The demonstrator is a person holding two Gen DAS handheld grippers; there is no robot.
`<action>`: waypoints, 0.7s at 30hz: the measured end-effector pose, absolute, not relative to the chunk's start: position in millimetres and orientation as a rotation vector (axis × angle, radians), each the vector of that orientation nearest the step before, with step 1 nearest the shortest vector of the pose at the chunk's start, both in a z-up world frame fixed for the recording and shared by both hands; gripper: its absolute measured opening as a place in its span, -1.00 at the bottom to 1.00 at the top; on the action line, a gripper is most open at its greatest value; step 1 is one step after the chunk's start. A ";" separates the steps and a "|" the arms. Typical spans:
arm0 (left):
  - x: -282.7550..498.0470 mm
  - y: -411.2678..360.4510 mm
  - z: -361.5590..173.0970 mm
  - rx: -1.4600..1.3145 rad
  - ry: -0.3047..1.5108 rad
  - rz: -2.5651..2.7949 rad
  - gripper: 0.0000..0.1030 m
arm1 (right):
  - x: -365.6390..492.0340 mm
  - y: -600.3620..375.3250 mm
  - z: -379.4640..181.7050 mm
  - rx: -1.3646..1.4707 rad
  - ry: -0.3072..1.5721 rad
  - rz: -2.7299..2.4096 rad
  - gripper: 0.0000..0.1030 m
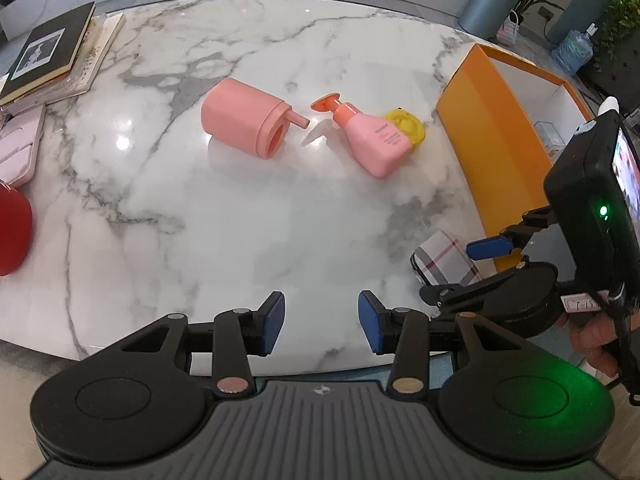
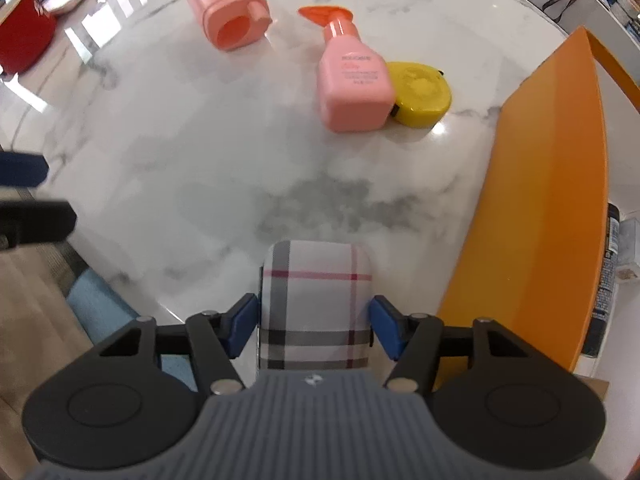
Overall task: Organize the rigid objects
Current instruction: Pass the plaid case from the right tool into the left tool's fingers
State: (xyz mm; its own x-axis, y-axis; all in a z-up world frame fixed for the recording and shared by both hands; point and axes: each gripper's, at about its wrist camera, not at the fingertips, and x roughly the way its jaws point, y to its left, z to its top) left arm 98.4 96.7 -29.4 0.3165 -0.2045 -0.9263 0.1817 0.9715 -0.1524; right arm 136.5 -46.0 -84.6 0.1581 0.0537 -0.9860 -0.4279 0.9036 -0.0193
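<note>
Right claw (image 2: 312, 328) is straddling the plaid case (image 2: 316, 304), pads apart, not yet clamping; should be closing squarely before lifting toward the adjacent orange box (image 2: 548, 184); left claw (image 1: 322, 322) is idling apart.

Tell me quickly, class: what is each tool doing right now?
Left tool: open, holding nothing, above the marble table.
Right tool: pads either side of the plaid case; a firm grip cannot be told.
</note>
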 end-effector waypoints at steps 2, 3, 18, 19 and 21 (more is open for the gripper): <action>100.3 98.3 -29.7 -0.009 1.227 -0.243 -0.02 | 139.0 -43.7 -82.6 -0.271 1.362 0.360 0.20; 101.3 99.6 -30.0 -0.003 1.229 -0.234 -0.02 | 140.1 -40.5 -81.7 -0.246 1.352 0.368 0.20; 112.6 111.1 -41.4 -0.055 1.272 -0.181 0.03 | 158.0 -27.7 -65.7 0.029 1.307 0.424 -0.23; 113.8 108.5 -43.8 -0.071 1.280 -0.190 0.05 | 159.2 -30.5 -66.3 0.016 1.309 0.409 -0.34; 116.2 101.6 -49.7 -0.104 1.297 -0.204 0.12 | 159.0 -37.8 -66.2 -0.039 1.313 0.392 -0.57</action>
